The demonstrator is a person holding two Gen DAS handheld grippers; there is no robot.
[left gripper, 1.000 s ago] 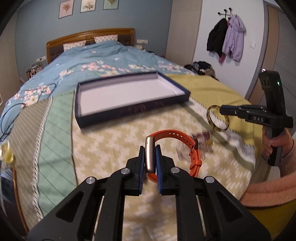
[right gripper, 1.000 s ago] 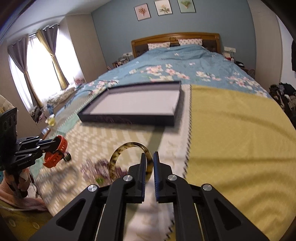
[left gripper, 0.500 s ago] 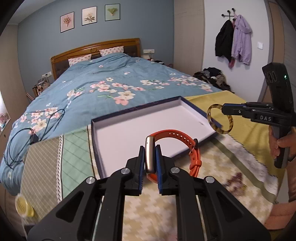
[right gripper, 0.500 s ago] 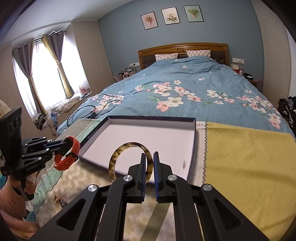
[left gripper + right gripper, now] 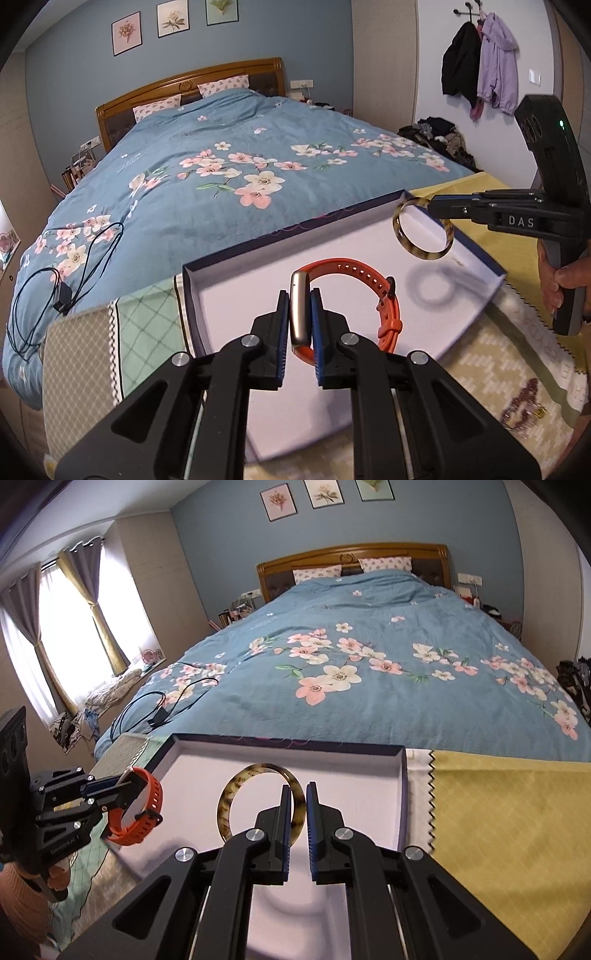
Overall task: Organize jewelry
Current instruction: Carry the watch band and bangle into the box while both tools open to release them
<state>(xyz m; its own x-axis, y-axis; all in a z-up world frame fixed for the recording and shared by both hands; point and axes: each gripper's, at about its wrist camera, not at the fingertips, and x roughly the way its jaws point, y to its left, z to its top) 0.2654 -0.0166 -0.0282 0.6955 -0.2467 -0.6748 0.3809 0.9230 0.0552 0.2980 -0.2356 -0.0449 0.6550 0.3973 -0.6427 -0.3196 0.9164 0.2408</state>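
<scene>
The left gripper (image 5: 300, 321) pinches an orange-strapped watch (image 5: 354, 295); the right gripper (image 5: 298, 812) pinches a tortoiseshell bangle (image 5: 236, 794). Both hang over a shallow navy white-lined box (image 5: 369, 786) on patchwork cloths (image 5: 509, 812) covering a blue floral bed (image 5: 369, 646).

Both grippers clamped — left gripper (image 5: 300, 325), right gripper (image 5: 298, 825).

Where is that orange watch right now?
The orange watch is pinched in the left gripper, held in the air above the near left part of the open white-lined box, with the mottled bangle held over the box's right side.
</scene>
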